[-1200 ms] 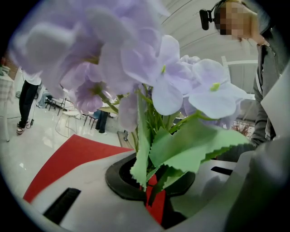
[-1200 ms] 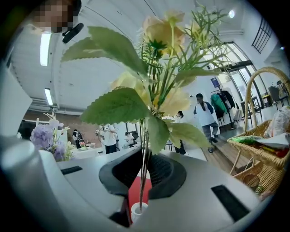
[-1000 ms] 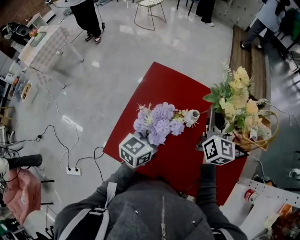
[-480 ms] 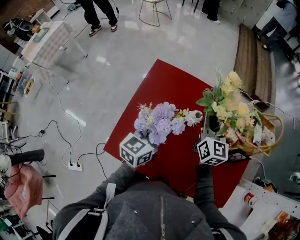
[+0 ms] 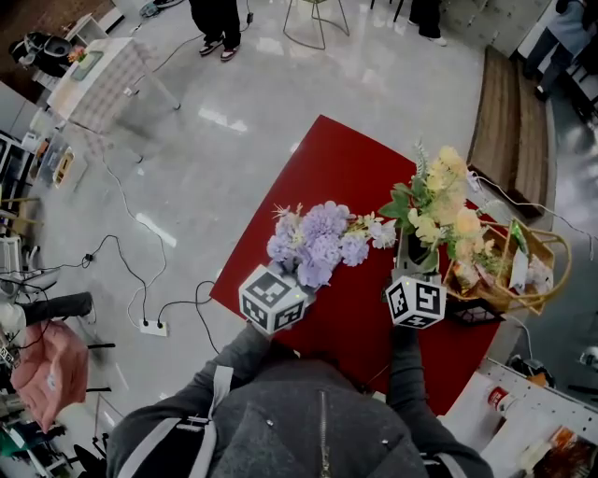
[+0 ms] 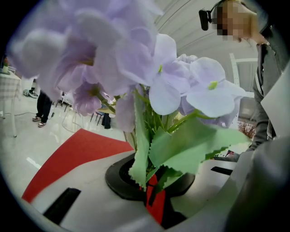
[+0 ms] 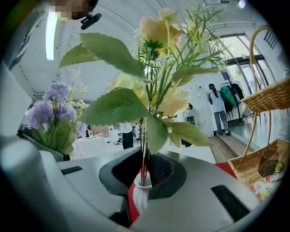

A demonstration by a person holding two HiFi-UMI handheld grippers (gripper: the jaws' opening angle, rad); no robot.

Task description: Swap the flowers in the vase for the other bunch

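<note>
The purple bunch (image 5: 318,245) stands up from my left gripper (image 5: 301,278), which is shut on its green stems (image 6: 152,179) over the red table (image 5: 341,173). To its right, my right gripper (image 5: 411,266) is shut on the stems of the yellow bunch (image 5: 439,198). In the right gripper view those thin stems (image 7: 144,156) run down between the jaws to the mouth of the small white vase (image 7: 140,197), seen through the gap just below. The purple bunch (image 7: 52,113) shows at that view's left. In the head view the vase is mostly hidden.
A wicker basket (image 5: 528,280) with small items sits at the table's right edge, close to the yellow bunch. A wooden bench (image 5: 495,103) lies beyond. A person's legs (image 5: 220,23) and a small table (image 5: 103,79) are far off; cables and a power strip (image 5: 149,327) lie on the floor.
My right gripper has come down with the yellow bunch and shifted slightly left, toward the vase. My left gripper has stayed put with the purple bunch.
</note>
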